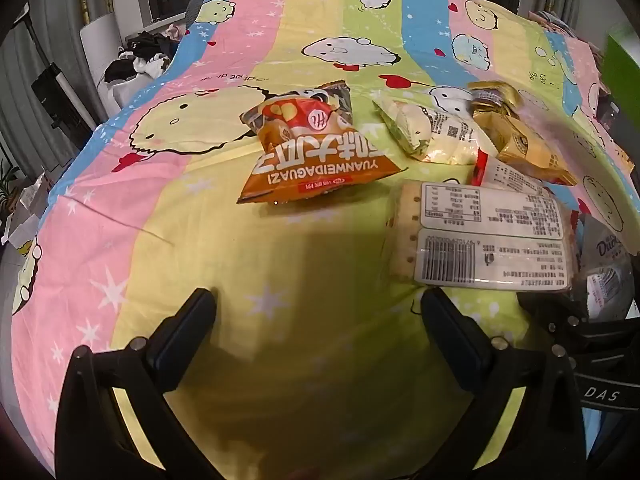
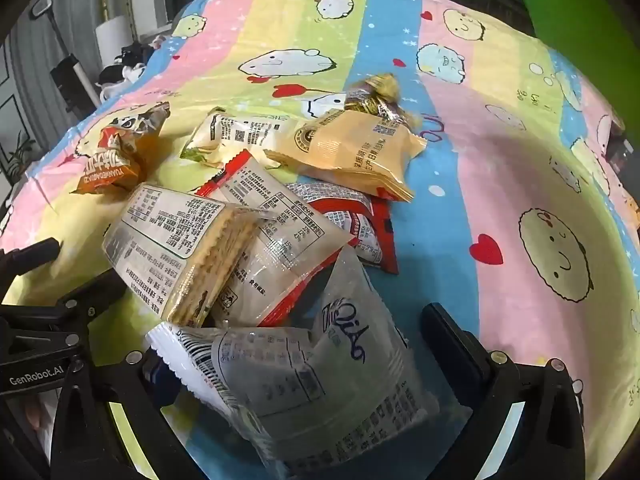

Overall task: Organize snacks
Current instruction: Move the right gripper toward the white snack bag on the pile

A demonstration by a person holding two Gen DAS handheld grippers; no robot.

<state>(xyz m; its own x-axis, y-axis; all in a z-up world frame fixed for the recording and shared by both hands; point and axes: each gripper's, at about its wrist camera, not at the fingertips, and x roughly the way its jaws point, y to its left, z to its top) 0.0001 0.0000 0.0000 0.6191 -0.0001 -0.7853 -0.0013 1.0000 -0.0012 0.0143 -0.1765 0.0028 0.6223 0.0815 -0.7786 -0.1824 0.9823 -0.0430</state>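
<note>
Left tongs (image 1: 316, 312) spread wide over bare bedsheet (image 1: 168, 200), nothing between the fingers. Orange seed bag (image 1: 316, 148) lies well ahead of them; cracker pack (image 1: 484, 236) just ahead, right of the right finger. Right tongs (image 2: 300, 344) also spread wide; clear white packet (image 2: 320, 380) sits tilted between the fingers, contact with the pads not discernible. Right view alone shows the pile: yellow packet (image 2: 356, 152), gold wrapper (image 2: 376, 92), red-edged packets (image 2: 280, 248).
</note>
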